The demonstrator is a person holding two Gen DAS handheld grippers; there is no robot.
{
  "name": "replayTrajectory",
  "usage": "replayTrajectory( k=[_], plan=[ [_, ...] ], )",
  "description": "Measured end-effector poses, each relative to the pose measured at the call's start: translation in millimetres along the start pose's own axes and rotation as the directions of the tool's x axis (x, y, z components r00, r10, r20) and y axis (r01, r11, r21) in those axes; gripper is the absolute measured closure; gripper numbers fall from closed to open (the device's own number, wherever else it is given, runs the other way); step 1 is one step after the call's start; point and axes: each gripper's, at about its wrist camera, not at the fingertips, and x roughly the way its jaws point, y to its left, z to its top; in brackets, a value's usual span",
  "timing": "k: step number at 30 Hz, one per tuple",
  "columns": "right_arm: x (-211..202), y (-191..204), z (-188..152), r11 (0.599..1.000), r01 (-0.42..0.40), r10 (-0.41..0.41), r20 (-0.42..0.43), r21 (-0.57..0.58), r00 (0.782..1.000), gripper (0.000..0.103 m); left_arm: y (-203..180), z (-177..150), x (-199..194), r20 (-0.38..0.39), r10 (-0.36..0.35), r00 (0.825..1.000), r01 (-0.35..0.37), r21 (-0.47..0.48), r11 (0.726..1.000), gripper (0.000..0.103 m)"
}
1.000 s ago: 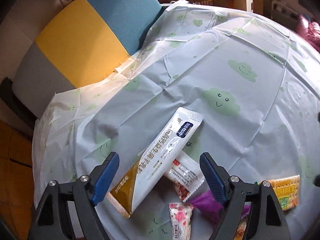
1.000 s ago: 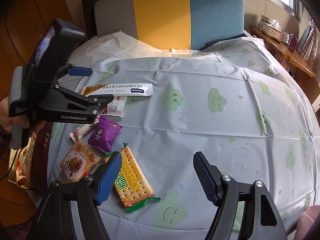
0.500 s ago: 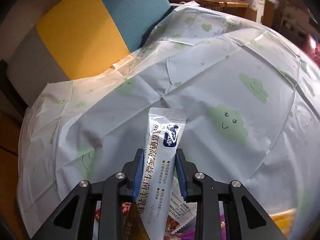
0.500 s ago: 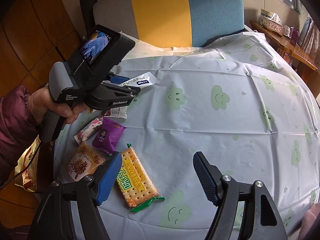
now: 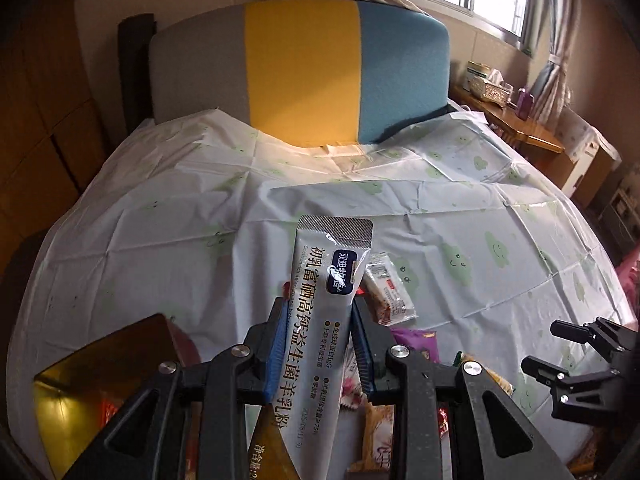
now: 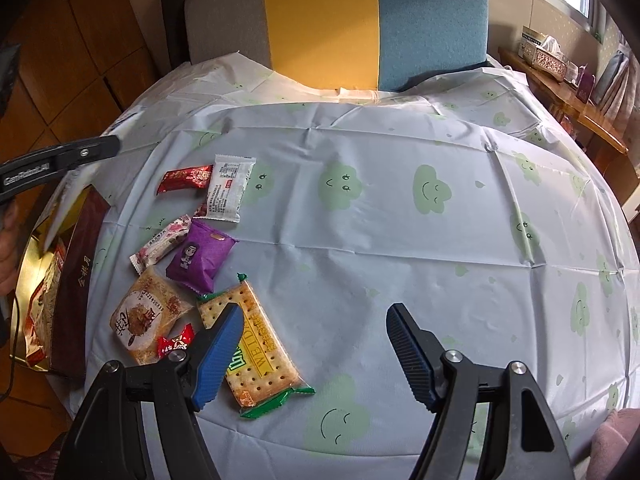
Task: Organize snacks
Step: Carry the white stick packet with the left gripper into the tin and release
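Left gripper [image 5: 320, 344]: jaws have just been closing and now clamp the long white sachet [image 5: 324, 320], which was lying flat between the open pads. Sachet is off the tablecloth [image 6: 400, 240], standing up ahead of the pads. Below and left of this gripper, the open gold-lined box [image 5: 100, 380] now shows. Red wrapped candy [image 6: 185, 178], formerly covered by the sachet, is exposed.

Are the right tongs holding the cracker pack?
No, the right tongs stand open and empty above the cracker pack lying on the cloth.
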Motion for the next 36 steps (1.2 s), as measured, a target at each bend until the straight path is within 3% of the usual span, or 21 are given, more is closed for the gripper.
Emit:
replayTrajectory(
  k=[5, 9, 11, 16, 18, 20, 26, 31, 36],
  plan=[
    [1, 2, -3, 1.000, 0.002, -0.003, -0.002, -0.016, 1.000, 0.028, 48, -42, -32, -0.005, 0.045, 0.999, -0.045, -0.170, 0.984, 0.072],
    [2, 6, -4, 0.999, -0.001, 0.001, -0.001, -0.032, 1.000, 0.028, 91, -77, -46, -0.029, 0.056, 0.998, -0.062, -0.320, 0.945, 0.072],
    [3, 8, -5, 0.999, 0.006, -0.007, -0.002, -0.040, 1.000, 0.028, 114, -96, -52, -0.037, 0.064, 0.997, -0.074, -0.407, 0.910, 0.072],
    [4, 8, -5, 0.999, 0.025, -0.025, 0.002, -0.047, 1.000, 0.028, 167, -131, -54, -0.066, 0.047, 0.997, -0.078, -0.612, 0.787, 0.072],
    [6, 7, -5, 0.999, 0.029, -0.029, 0.002, -0.041, 1.000, 0.028, 177, -138, -52, -0.074, 0.045, 0.996, -0.082, -0.650, 0.756, 0.072],
    [8, 6, -5, 0.999, 0.035, -0.035, -0.005, -0.040, 0.999, 0.028, 180, -139, -48, -0.069, 0.039, 0.997, -0.075, -0.667, 0.741, 0.072],
    [13, 8, -5, 0.998, 0.041, -0.041, -0.006, -0.044, 0.999, 0.028, 171, -114, -33, -0.041, 0.036, 0.998, -0.055, -0.657, 0.752, 0.071],
    [17, 12, -5, 0.998, 0.033, -0.034, -0.009, -0.052, 0.999, 0.028, 158, -99, -21, -0.034, 0.066, 0.997, -0.073, -0.594, 0.801, 0.055],
    [18, 14, -4, 0.999, 0.000, -0.001, -0.005, -0.039, 1.000, 0.028, 140, -108, -23, -0.042, 0.093, 0.995, -0.101, -0.514, 0.852, 0.055]
  ],
)
